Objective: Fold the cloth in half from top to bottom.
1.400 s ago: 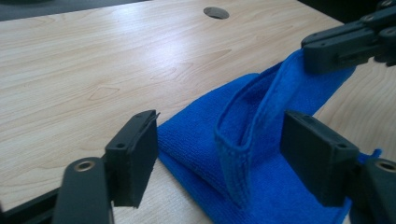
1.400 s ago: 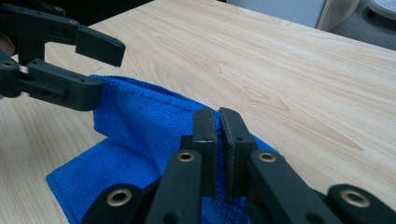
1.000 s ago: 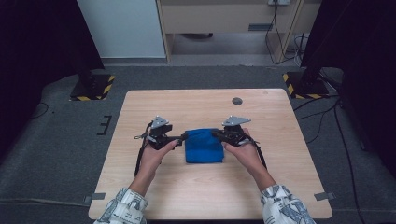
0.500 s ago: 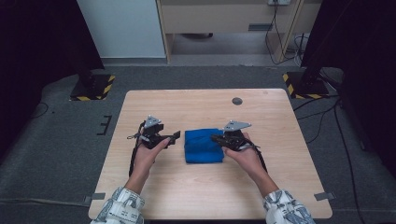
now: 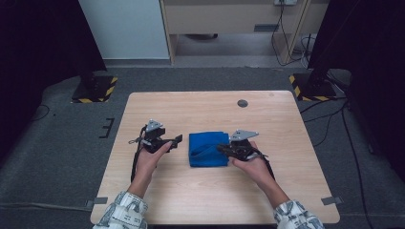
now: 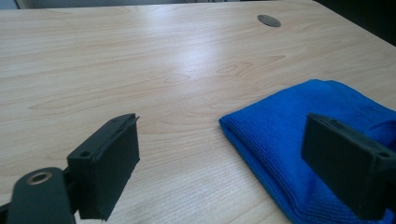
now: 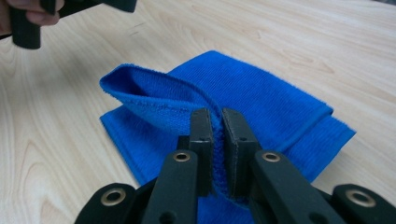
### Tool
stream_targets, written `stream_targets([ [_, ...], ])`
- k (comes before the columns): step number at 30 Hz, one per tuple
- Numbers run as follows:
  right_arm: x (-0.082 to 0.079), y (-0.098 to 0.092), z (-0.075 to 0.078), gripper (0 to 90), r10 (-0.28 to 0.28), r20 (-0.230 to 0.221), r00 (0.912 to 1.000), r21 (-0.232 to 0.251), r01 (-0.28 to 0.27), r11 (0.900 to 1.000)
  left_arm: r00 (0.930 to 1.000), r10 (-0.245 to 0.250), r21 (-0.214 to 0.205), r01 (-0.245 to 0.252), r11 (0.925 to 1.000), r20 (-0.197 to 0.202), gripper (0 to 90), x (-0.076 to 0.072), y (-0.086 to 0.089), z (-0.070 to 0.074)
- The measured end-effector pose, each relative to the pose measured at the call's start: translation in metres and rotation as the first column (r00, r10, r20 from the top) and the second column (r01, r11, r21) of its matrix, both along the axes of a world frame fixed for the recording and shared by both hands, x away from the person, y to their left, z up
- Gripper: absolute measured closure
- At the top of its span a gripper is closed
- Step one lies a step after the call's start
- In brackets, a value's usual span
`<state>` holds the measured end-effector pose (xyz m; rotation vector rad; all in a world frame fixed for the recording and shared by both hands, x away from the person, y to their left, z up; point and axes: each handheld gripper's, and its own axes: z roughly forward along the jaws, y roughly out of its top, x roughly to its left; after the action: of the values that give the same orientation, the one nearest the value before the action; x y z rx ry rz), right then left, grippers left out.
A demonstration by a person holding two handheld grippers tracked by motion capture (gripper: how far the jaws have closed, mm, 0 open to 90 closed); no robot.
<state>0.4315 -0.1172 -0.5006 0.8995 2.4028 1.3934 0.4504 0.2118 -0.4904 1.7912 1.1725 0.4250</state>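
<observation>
Wooden table (image 5: 200, 191) is carrying a folded blue cloth (image 5: 206, 149) at its middle, mostly squared up already. Right gripper (image 7: 215, 135) is pinching the cloth's top layer, lifting a looping flap, so folding looks partway done. Left gripper (image 5: 177, 139) is hanging spread wide just beside the cloth, empty.

high view above table (image 5: 157, 191) looking down, both gripper views low, close, sharing the blue cloth (image 6: 299, 140)
</observation>
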Motion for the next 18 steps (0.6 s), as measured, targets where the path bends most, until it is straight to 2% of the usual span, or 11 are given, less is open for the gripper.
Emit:
stream_targets([
  [10, -0.017, -0.002, -0.007, 79.6, 0.025, -0.016, 0.9996, 0.002, -0.025, 0.9997, 1.0000, 0.000, 0.006, 0.000, 1.0000, -0.001, 11.3, -0.001, -0.001, -0.001],
  [14, -0.026, 0.001, -0.012, 77.2, 0.047, -0.027, 0.9986, -0.027, -0.047, 0.9985, 1.0000, 0.006, 0.004, -0.006, 1.0000, 0.000, 11.8, -0.002, 0.001, 0.000],
  [18, -0.030, 0.000, -0.015, 77.1, 0.045, -0.027, 0.9986, -0.038, -0.046, 0.9982, 1.0000, 0.002, 0.006, -0.002, 1.0000, 0.000, 11.7, -0.003, -0.001, -0.001],
])
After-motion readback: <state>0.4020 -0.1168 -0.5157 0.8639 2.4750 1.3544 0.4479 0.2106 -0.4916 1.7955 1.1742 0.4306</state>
